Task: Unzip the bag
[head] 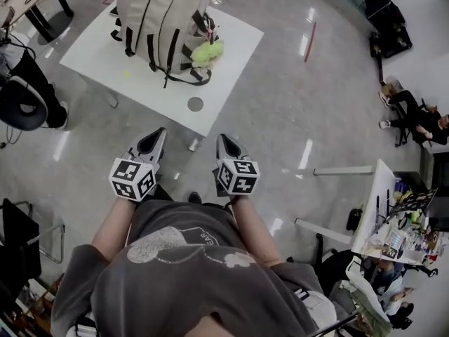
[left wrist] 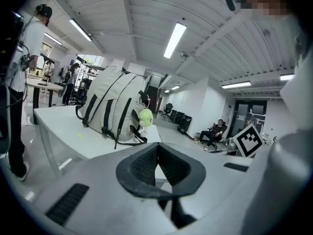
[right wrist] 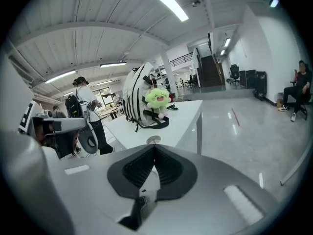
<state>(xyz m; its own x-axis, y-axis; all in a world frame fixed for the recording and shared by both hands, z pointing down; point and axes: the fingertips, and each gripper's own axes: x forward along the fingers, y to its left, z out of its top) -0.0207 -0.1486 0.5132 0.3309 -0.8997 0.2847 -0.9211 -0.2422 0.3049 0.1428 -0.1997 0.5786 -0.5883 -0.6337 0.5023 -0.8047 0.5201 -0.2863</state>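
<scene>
A beige backpack (head: 165, 20) with dark straps stands upright on a white table (head: 231, 41), and a green plush toy (head: 207, 51) hangs at its right side. Both grippers are held well short of the table, over the floor and in front of the person's body. My left gripper (head: 156, 135) is shut with nothing in it, tips meeting. My right gripper (head: 223, 140) is shut too, and empty. The left gripper view shows the backpack (left wrist: 112, 106) and toy (left wrist: 145, 117) far beyond the left gripper (left wrist: 157, 146). From the right gripper (right wrist: 154, 148) the backpack (right wrist: 134, 97) is also distant.
A small grey disc (head: 195, 104) lies near the table's front edge. A person (head: 28, 90) stands left of the table. Another person (head: 421, 121) sits at the far right. A cluttered desk (head: 393, 216) is at the lower right, a dark chair (head: 17, 244) at the lower left.
</scene>
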